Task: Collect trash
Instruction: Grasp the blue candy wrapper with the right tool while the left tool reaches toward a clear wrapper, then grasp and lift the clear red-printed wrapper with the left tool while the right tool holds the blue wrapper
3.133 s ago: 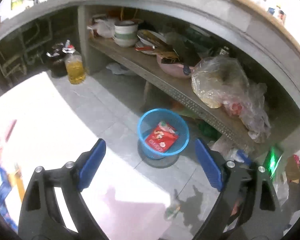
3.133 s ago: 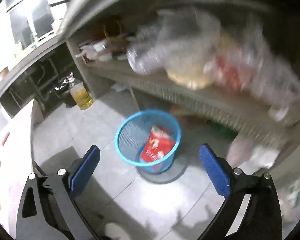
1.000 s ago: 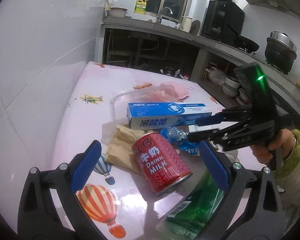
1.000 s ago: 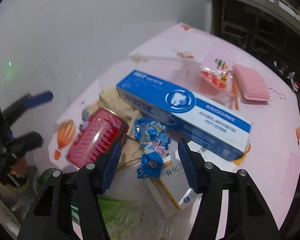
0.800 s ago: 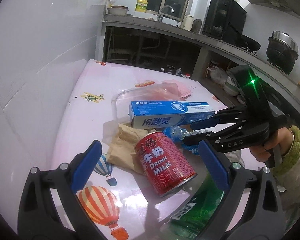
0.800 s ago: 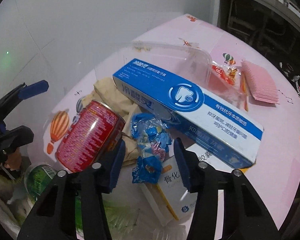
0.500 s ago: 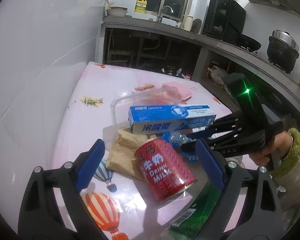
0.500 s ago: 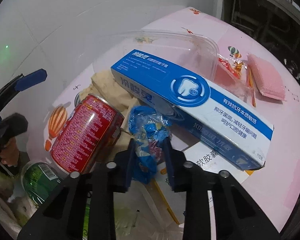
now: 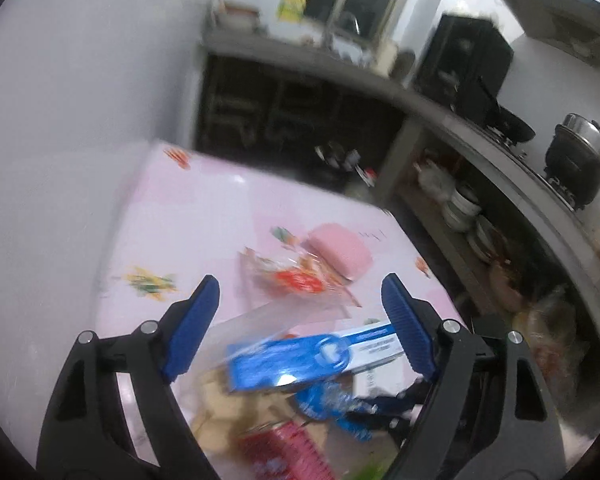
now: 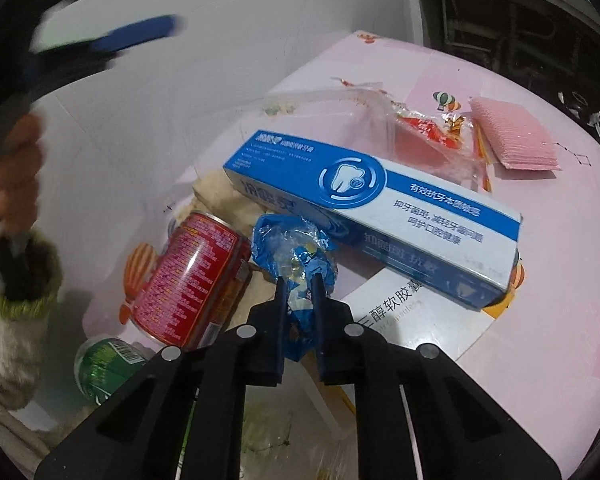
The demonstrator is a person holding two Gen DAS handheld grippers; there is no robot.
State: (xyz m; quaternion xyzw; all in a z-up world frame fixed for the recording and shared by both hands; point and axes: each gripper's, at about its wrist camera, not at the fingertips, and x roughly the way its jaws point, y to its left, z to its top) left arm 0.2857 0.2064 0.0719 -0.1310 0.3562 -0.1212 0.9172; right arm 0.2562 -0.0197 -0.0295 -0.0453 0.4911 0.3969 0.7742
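Note:
My right gripper (image 10: 298,280) is shut on a crumpled blue wrapper (image 10: 294,256) lying on the pink table (image 10: 560,248). The wrapper also shows in the left wrist view (image 9: 328,404). Beside it lie a red milk can (image 10: 192,276), a blue toothpaste box (image 10: 376,208), a brown paper scrap (image 10: 220,196) and a green can (image 10: 108,364). My left gripper (image 9: 300,328) is open and empty, held above the table and pointing over the toothpaste box (image 9: 312,356). The left wrist view is blurred.
A clear snack bag with red contents (image 10: 420,128) and a pink sponge (image 10: 512,140) lie further back on the table. A white medicine box (image 10: 412,320) lies under the toothpaste box. A kitchen counter with shelves (image 9: 480,216) stands beyond the table.
My right gripper has closed on the blue wrapper. My left gripper has swung upward and back from the red can, so its view now shows more of the far table.

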